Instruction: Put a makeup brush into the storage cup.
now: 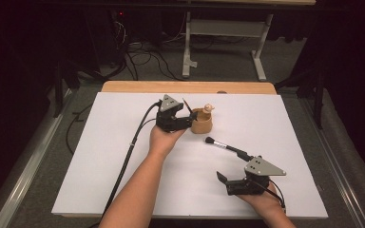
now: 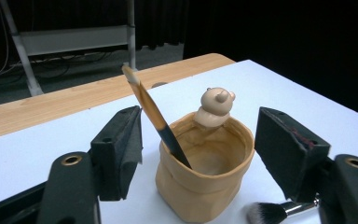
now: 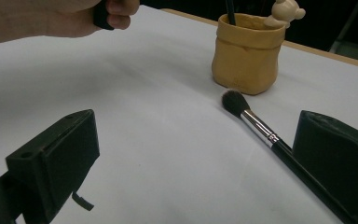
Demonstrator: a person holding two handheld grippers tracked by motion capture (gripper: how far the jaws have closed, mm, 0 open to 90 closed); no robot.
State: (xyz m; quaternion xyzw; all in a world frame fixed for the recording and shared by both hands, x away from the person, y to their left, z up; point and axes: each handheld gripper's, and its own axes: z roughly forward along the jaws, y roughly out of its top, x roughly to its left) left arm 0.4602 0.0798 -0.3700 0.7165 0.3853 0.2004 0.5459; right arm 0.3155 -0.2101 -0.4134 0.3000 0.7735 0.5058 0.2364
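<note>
— Since parted wide and gripping nothing, why keep the left gripper (image 2: 200, 154) jaws either side of the tan bear-trimmed brush pot (image 2: 205, 170)?
— Probably freshly let go: wooden-handled brush (image 2: 154, 116) leaning inside.
— And the right gripper (image 3: 191, 172)?
— Open, empty; makeup brush (image 3: 256, 123) flat on the white surface (image 3: 158, 116), handle against one jaw, ready for picking.

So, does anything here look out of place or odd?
Only one thing: a makeup brush lies loose on the white table, beside the tan cup, while another brush stands leaning inside the cup. Nothing looks spilled or broken, and the cup stands upright.
</note>
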